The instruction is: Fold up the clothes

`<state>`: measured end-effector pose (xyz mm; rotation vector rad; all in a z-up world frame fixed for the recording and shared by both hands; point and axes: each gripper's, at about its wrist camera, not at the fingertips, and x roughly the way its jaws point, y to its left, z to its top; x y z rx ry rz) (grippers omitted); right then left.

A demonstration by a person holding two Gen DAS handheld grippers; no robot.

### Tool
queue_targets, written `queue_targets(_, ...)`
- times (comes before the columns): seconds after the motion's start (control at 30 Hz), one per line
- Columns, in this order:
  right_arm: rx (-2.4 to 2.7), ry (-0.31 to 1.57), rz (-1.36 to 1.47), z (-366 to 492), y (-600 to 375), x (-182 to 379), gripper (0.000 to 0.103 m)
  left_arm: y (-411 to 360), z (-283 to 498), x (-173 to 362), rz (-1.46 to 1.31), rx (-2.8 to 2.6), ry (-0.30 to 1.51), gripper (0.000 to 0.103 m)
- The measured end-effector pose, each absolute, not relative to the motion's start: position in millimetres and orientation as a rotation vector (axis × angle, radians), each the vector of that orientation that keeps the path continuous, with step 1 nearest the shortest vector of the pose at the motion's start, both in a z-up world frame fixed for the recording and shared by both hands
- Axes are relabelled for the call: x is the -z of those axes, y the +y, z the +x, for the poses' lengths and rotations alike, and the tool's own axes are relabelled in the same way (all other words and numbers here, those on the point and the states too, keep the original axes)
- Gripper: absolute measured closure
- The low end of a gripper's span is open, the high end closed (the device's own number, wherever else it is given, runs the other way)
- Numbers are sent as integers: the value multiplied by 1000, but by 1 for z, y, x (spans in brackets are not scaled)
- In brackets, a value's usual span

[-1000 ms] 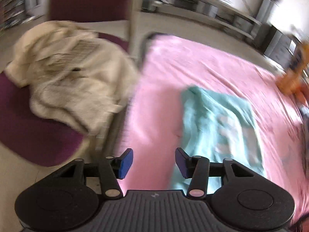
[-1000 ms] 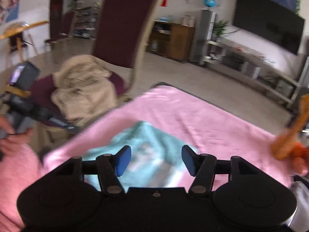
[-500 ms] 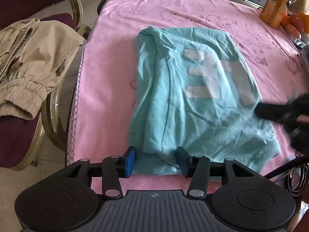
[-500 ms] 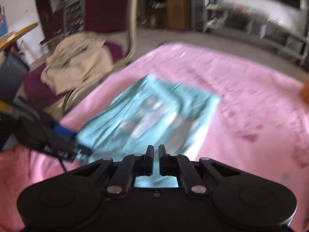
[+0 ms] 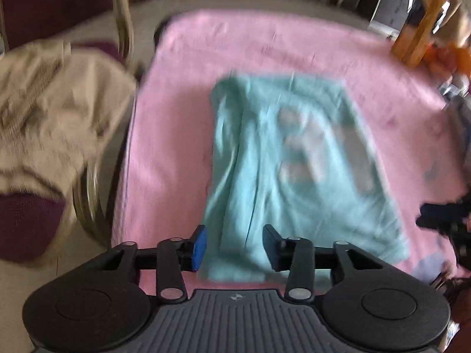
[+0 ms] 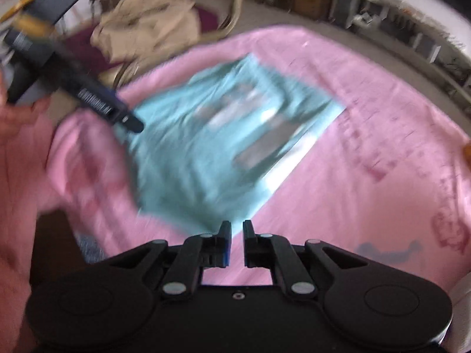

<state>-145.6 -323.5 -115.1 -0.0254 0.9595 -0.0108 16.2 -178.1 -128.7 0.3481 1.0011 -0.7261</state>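
Observation:
A teal T-shirt with pale lettering lies folded into a long rectangle on the pink cloth; it also shows in the right wrist view. My left gripper is open, its jaws hovering over the shirt's near left corner. My right gripper has its jaws nearly together with a narrow gap, empty, just off the shirt's near corner. The left gripper shows as a dark bar in the right wrist view. Both views are blurred.
A beige garment is heaped on a maroon chair left of the table. An orange carton and orange fruit stand at the far right. Shelves and a TV unit line the back wall.
Both grippers have pulled back from the shirt's near edge. The left jaws have widened a little. The right gripper stays nearly shut and has moved off the shirt.

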Motion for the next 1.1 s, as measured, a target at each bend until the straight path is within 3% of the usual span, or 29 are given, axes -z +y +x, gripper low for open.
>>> queue_targets(0.23, 122, 844, 109, -110, -378, 73, 90, -225, 36, 96, 281, 806, 862, 66)
queue_targets(0.5, 84, 804, 604, -62, -448, 140, 89, -284, 77, 147, 352, 785, 934, 82)
queue_targets(0.6, -48, 798, 778, -43, -461, 165, 89, -280, 97, 166, 310, 736, 998, 81)
queue_targets(0.83, -59, 755, 1058, -15, -490, 217, 88, -259, 119, 168, 83, 642, 1029, 86)
queue_targets(0.97, 111, 600, 1138, -29, -521, 228, 103, -259, 118, 158, 57, 618, 981, 89)
queue_targets(1.1, 283, 541, 1113, -45, -532, 216, 96, -259, 111, 141, 59, 680, 891, 89)
